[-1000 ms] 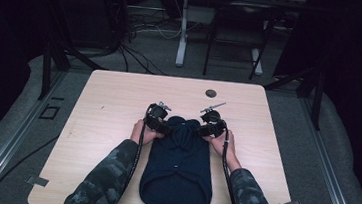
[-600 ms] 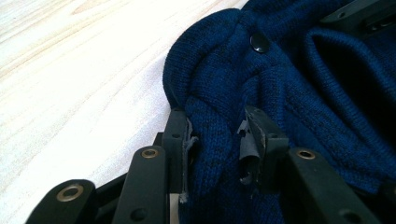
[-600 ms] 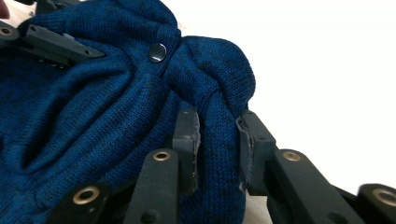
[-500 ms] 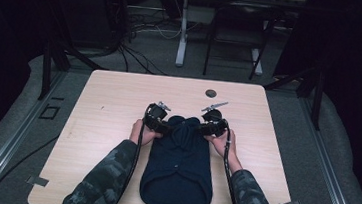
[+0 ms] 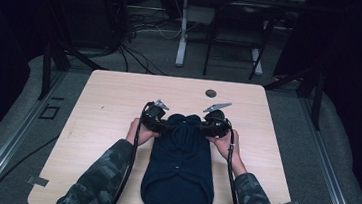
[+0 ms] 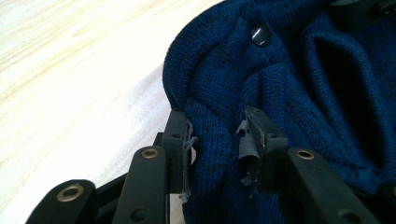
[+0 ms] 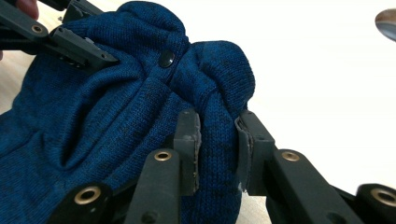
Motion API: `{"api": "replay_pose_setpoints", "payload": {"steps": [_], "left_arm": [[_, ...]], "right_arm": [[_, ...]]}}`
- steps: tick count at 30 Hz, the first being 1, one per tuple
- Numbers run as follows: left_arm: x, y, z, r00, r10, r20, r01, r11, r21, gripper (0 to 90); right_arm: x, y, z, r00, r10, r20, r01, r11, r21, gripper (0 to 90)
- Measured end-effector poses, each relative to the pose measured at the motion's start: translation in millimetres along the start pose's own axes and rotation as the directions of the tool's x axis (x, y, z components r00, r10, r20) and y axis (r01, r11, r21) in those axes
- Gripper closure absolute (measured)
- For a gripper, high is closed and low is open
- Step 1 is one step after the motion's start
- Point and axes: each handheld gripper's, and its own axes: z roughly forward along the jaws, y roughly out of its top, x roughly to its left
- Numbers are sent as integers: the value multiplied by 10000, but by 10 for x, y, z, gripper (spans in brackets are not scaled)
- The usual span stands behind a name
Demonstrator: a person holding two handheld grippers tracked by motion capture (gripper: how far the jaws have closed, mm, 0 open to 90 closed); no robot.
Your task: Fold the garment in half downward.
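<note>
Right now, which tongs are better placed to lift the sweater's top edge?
Neither clearly: left tongs and right tongs each pinch a fold of the navy sweater at opposite top corners; probably lift together.

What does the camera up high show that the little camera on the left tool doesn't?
The high view alone takes in the whole wooden table, both camouflage sleeves, a small dark disc near the far edge, and the floor cables. The left gripper view alone shows up close a dark button on the knit and the torn pads on the fingers pinching a fold. Both show the dark blue knitted garment lying on pale wood.
</note>
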Motion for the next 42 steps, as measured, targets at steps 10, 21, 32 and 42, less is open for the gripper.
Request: {"api": "replay_pose_setpoints", "payload": {"steps": [10,21,32,42], "left_arm": [[-75,25,-159,9976,644,238,-640,9978,-176,677],[-233,53,-298,9855,1696,-69,-1696,9822,-803,697],[-325,57,-358,9794,2008,-223,-2019,9768,-720,697],[-269,37,-371,9874,1543,365,-1534,9878,-270,667]], "right_arm": [[46,-10,-163,9990,-407,-170,401,9985,-369,711],[8,-49,-342,9974,-312,-642,283,9985,-461,694],[39,-65,-423,9951,-711,-680,688,9970,-351,728],[208,-94,-496,9858,-1643,-346,1598,9815,-1059,757]]}}
